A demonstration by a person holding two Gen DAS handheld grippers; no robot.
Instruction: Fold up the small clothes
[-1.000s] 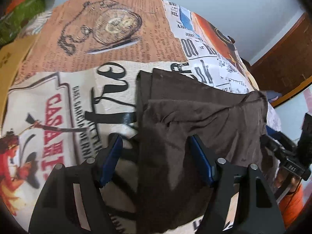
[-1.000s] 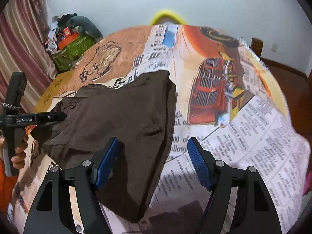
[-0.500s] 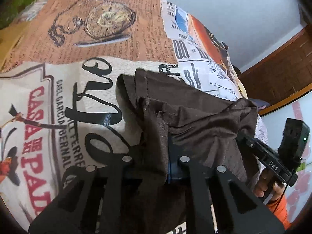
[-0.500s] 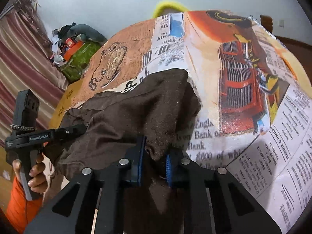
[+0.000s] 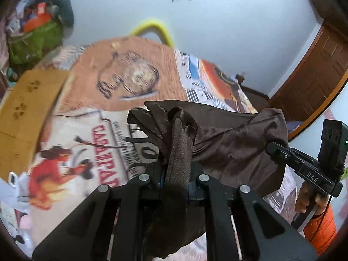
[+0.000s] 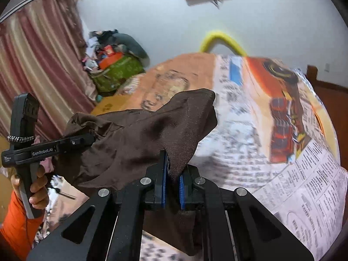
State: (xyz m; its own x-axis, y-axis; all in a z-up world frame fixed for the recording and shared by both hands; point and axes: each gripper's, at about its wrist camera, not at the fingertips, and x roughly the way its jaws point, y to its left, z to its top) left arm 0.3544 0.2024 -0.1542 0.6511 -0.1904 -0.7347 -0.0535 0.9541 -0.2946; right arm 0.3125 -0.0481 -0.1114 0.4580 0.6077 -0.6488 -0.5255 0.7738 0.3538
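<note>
A small dark brown garment (image 5: 217, 139) hangs stretched between both grippers, lifted above the printed bedspread (image 5: 91, 100). My left gripper (image 5: 175, 180) is shut on one bunched edge of it. My right gripper (image 6: 173, 184) is shut on the opposite edge of the garment (image 6: 139, 139). Each view shows the other gripper gripping the far end: the right one in the left wrist view (image 5: 276, 148), the left one in the right wrist view (image 6: 87, 140). The cloth sags in folds between them.
A cardboard box (image 5: 24, 113) lies at the bed's left edge. A green bag piled with clutter (image 6: 115, 71) stands by the striped curtain (image 6: 32, 65). A yellow hoop (image 6: 221, 39) rises behind the bed. A wooden door (image 5: 315, 71) is at right.
Both grippers closed on the garment's edges, then lifted it off the bedspread; it now hangs in the air between them and the views tilt up toward the wall.
</note>
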